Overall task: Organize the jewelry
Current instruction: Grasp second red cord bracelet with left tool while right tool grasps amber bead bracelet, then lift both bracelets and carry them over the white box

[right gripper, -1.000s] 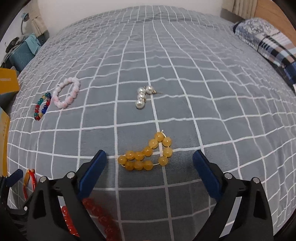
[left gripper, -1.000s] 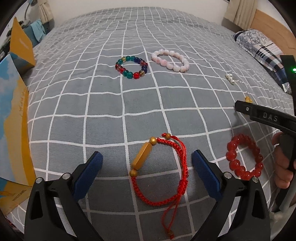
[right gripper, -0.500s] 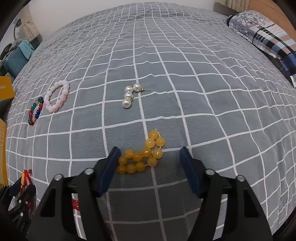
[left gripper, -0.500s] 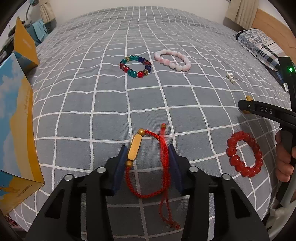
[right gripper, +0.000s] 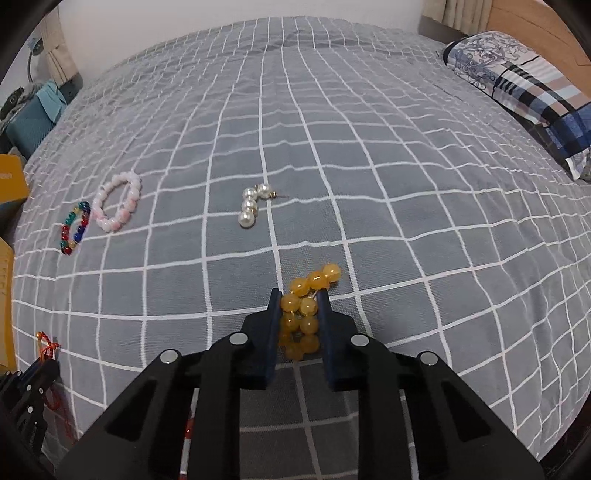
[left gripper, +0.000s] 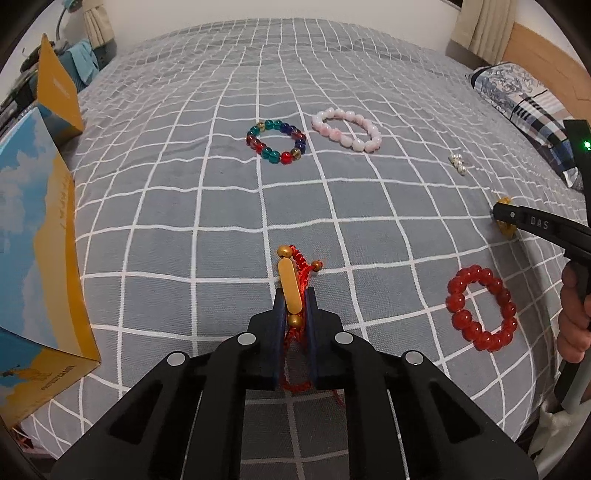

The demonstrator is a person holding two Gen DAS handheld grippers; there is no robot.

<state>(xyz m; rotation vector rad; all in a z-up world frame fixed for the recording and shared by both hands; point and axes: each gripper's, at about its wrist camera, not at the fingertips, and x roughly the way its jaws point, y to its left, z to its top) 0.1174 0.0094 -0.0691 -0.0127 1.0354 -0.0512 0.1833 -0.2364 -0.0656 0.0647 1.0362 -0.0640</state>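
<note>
Left gripper (left gripper: 294, 295): jaws together, clamped on the red cord bracelet (left gripper: 293, 291); its gold bar sticks out past the blue pads, its cord loop trails beneath.

Right gripper (right gripper: 298, 301): jaws closing on the yellow bead bracelet (right gripper: 304, 314), bunched between the pads, three beads spilling out ahead.

Grey checked bedspread (right gripper: 369, 166): carries every piece.

Red bead bracelet (left gripper: 480, 306): flat, right of the left gripper, near a person's hand (left gripper: 572, 317).

Pearl earring (right gripper: 253, 205): mid-bed, ahead of the yellow beads, well apart from them.

Multicoloured bead bracelet (left gripper: 276, 140) and pink bead bracelet (left gripper: 347, 129): side by side further up, just apart.

Yellow-and-blue box (left gripper: 37, 236): at the left edge of the bed.

Patterned pillow (right gripper: 517, 85): far right, against a wooden headboard (right gripper: 535, 26).
</note>
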